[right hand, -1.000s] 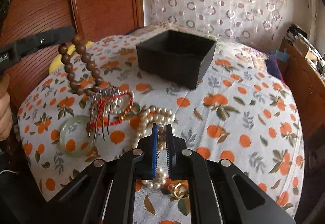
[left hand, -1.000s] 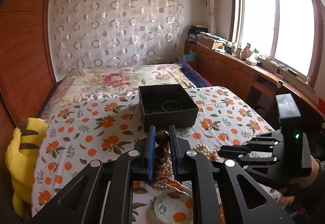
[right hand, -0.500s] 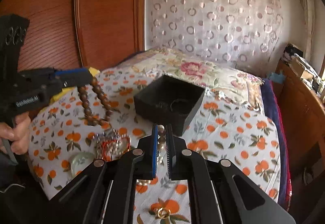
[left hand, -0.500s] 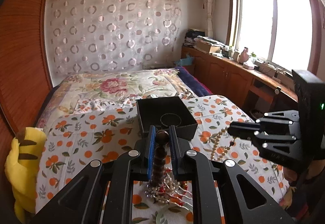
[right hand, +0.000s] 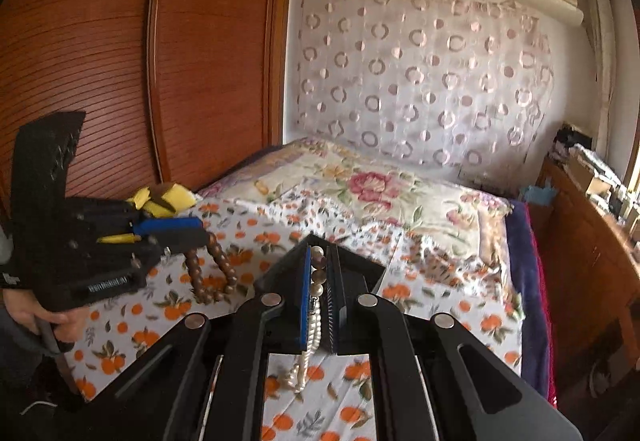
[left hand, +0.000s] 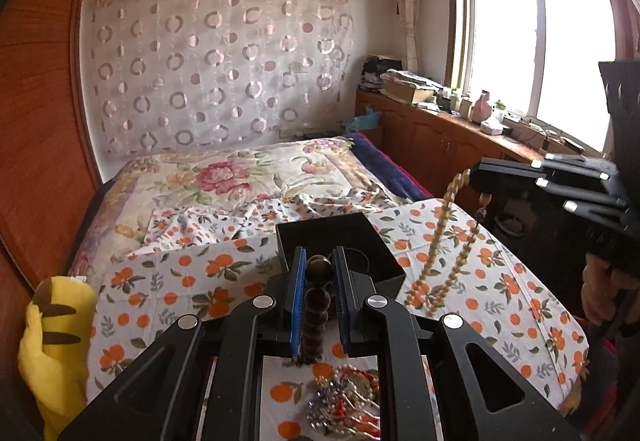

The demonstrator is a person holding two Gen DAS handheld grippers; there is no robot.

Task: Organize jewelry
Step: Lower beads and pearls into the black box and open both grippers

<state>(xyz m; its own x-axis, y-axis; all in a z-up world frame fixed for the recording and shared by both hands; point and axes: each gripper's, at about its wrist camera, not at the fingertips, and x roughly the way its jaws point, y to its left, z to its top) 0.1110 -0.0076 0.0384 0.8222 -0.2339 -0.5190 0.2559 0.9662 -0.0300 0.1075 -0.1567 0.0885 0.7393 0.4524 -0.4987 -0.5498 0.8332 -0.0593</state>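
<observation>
above bed: left gripper (left hand: 319,269) jaws pinch wooden beads (left hand: 316,305); right gripper (right hand: 319,261) jaws pinch pearls (right hand: 314,321).

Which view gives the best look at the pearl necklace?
The left wrist view: the pearl necklace hangs in a long loop from the right gripper, clear against the bedspread. The right wrist view shows only a short stretch pinched between that gripper's fingers, the rest dangling behind them.
</observation>
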